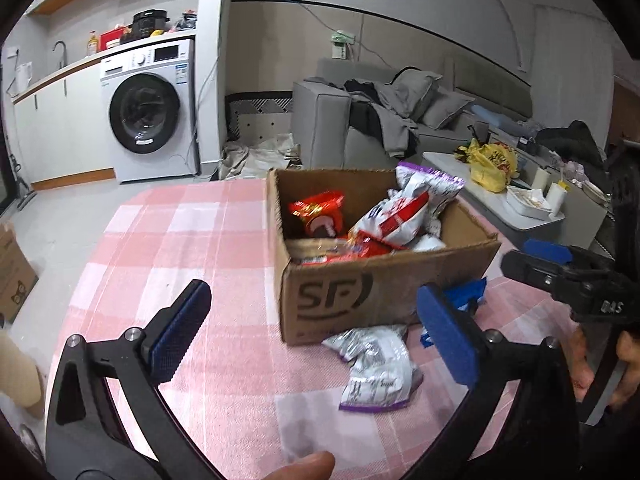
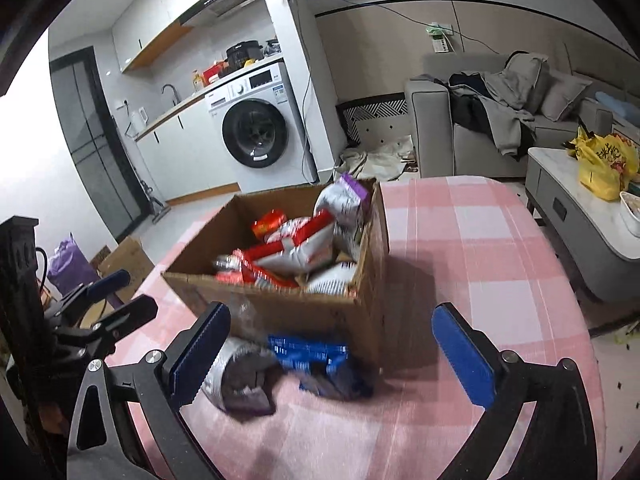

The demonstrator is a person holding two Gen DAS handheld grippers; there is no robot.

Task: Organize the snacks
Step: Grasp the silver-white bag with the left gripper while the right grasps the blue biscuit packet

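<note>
An open cardboard box [image 1: 340, 300] marked SF stands on the pink checked tablecloth [image 1: 208, 240]; it holds several red, white and purple snack bags [image 1: 392, 216]. In front of it lie a white-and-purple bag [image 1: 376, 364] and a blue bag [image 1: 466, 296]. My left gripper [image 1: 312, 328] is open and empty, just short of the box and the white bag. In the right wrist view the box [image 2: 304, 312] is ahead, with the white-purple bag [image 2: 236, 380] and the blue bag [image 2: 312, 356] before it. My right gripper [image 2: 332, 352] is open and empty above them.
A washing machine [image 1: 148, 108] and a kitchen counter stand beyond the table. A grey sofa [image 1: 400, 120] and a low white table [image 1: 500, 208] with a yellow bag [image 1: 492, 164] are to the right. A cardboard box [image 1: 12, 276] sits on the floor at left.
</note>
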